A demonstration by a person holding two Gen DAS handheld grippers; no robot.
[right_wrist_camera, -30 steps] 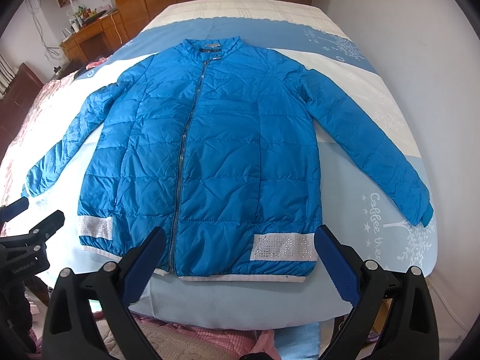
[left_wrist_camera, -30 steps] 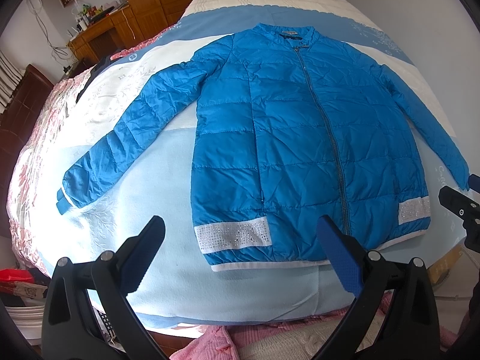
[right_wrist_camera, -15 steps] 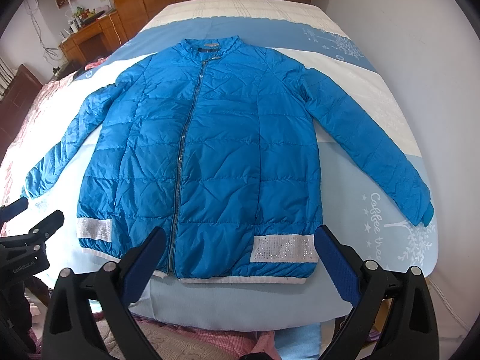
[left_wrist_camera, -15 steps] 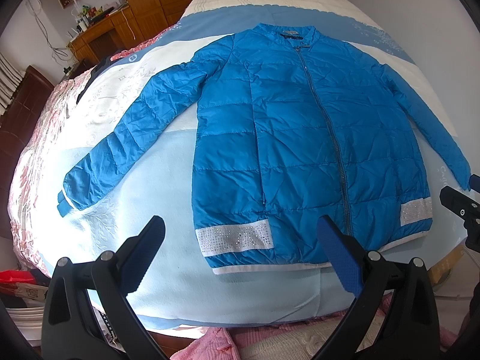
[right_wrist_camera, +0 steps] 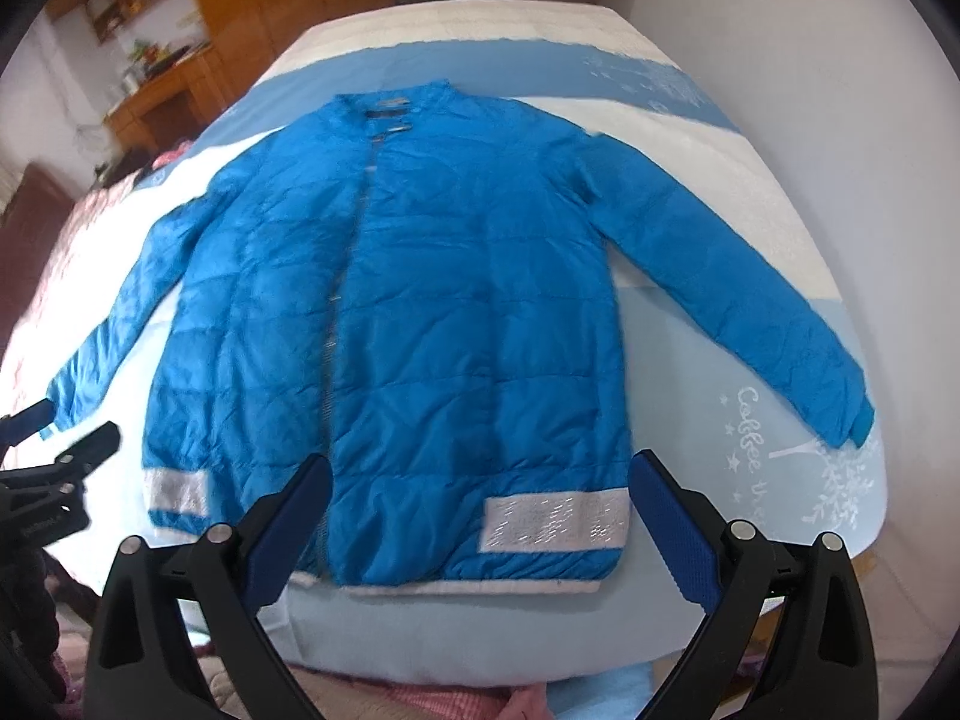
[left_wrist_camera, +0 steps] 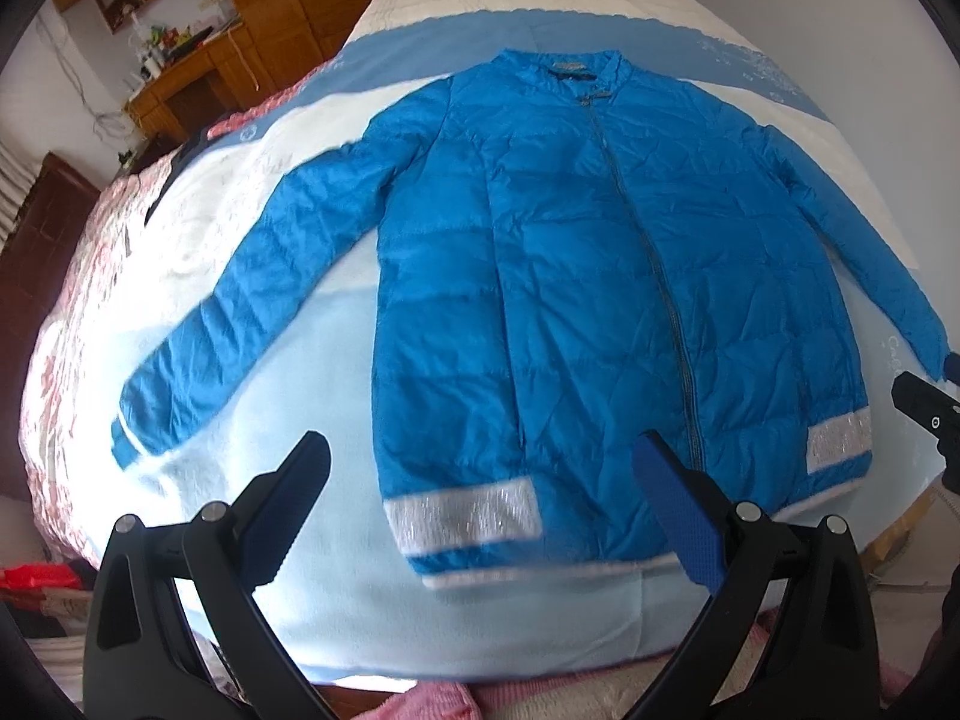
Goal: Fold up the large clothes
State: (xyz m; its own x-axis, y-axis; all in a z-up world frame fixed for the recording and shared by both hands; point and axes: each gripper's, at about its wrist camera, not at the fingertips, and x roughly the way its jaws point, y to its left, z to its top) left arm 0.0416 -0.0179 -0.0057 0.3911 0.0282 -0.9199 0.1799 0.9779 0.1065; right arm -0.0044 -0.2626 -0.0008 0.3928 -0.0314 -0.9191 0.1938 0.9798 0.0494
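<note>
A blue quilted jacket (left_wrist_camera: 600, 312) lies flat and zipped on the bed, front up, both sleeves spread out, collar at the far end. It has silver bands near the white hem. It also shows in the right wrist view (right_wrist_camera: 432, 348). My left gripper (left_wrist_camera: 480, 480) is open and empty, above the hem's left part. My right gripper (right_wrist_camera: 480, 486) is open and empty, above the hem's right part. Each gripper shows at the edge of the other's view: the right one (left_wrist_camera: 924, 414) and the left one (right_wrist_camera: 60, 468).
The bed (left_wrist_camera: 336, 552) has a light blue and white cover, with a pink floral quilt (left_wrist_camera: 66, 300) along its left side. A white wall (right_wrist_camera: 840, 120) runs along the right. A wooden desk and cupboards (left_wrist_camera: 198, 78) stand at the far left.
Both grippers have moved forward and down toward the jacket's hem, so the jacket looks larger. Both stay open. The jacket has not moved.
</note>
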